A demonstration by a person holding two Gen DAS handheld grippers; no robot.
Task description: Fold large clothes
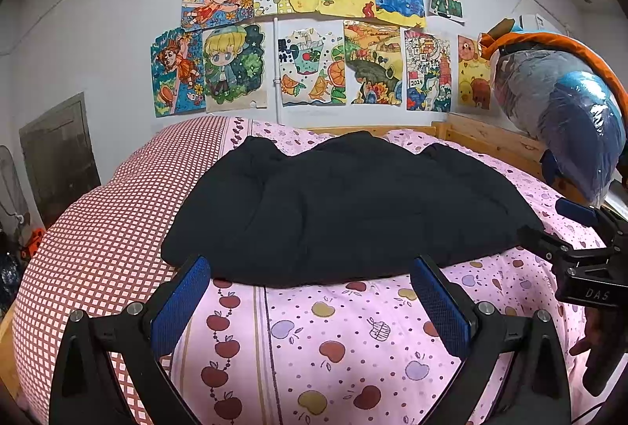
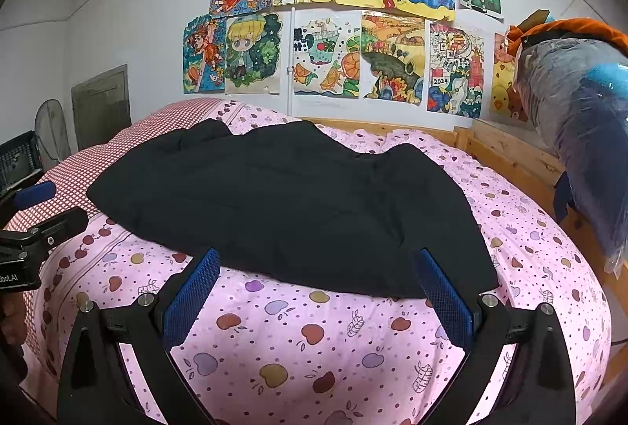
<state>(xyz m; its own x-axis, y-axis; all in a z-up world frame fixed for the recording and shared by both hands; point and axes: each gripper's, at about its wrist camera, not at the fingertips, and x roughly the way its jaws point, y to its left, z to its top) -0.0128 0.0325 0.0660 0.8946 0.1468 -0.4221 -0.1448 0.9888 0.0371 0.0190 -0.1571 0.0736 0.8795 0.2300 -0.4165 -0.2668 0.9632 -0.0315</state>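
Note:
A large black garment [image 1: 345, 205] lies in a folded heap on the pink fruit-print bedsheet [image 1: 333, 346]; it also shows in the right wrist view [image 2: 282, 205]. My left gripper [image 1: 310, 272] is open and empty, its blue pads just short of the garment's near edge. My right gripper [image 2: 318, 268] is open and empty, its tips at the garment's near edge. The right gripper also shows at the right side of the left wrist view [image 1: 549, 228], and the left gripper at the left side of the right wrist view [image 2: 55, 205].
A red-checked quilt [image 1: 117, 228] covers the bed's left part. A wooden bed rail [image 2: 510, 154] runs along the far right. A plastic-wrapped bundle with orange trim [image 2: 581, 110] hangs over the rail. Drawings [image 2: 353, 24] cover the wall. A fan [image 2: 49, 130] stands at left.

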